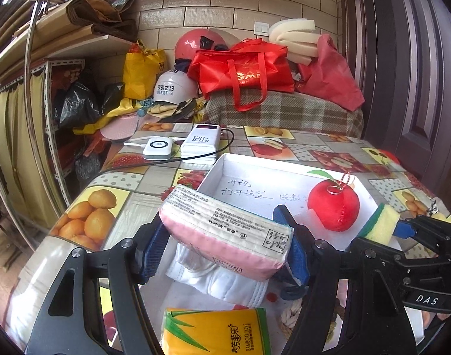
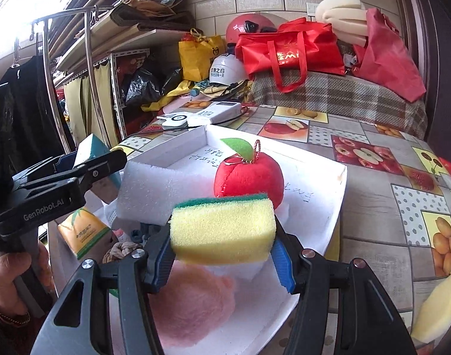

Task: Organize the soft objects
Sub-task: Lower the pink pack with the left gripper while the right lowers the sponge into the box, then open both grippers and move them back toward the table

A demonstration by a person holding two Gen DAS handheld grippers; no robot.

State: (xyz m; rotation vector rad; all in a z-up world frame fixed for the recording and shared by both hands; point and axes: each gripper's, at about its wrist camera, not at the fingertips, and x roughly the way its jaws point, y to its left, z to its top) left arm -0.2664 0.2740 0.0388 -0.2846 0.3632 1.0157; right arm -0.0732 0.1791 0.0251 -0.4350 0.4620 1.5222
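Observation:
My left gripper [image 1: 225, 245] is shut on a pink and white tissue pack [image 1: 225, 227], held tilted above the near edge of a white box [image 1: 255, 162]. A red plush apple [image 1: 333, 204] with a green leaf sits inside that box. My right gripper [image 2: 222, 254] is shut on a yellow sponge with a green top [image 2: 222, 230], just in front of the plush apple [image 2: 249, 177]. In the box [image 2: 320, 207] there is also a white foam block [image 2: 148, 192] and a pink fluffy piece [image 2: 192, 298] under the sponge.
A yellow tissue pack [image 1: 216, 331] and white folded cloth [image 1: 219, 284] lie below the left gripper. Two white power banks [image 1: 200, 142] with a black cable sit beyond the box. Another yellow sponge [image 2: 441, 304] lies at the table's right edge. Bags and helmets crowd the back.

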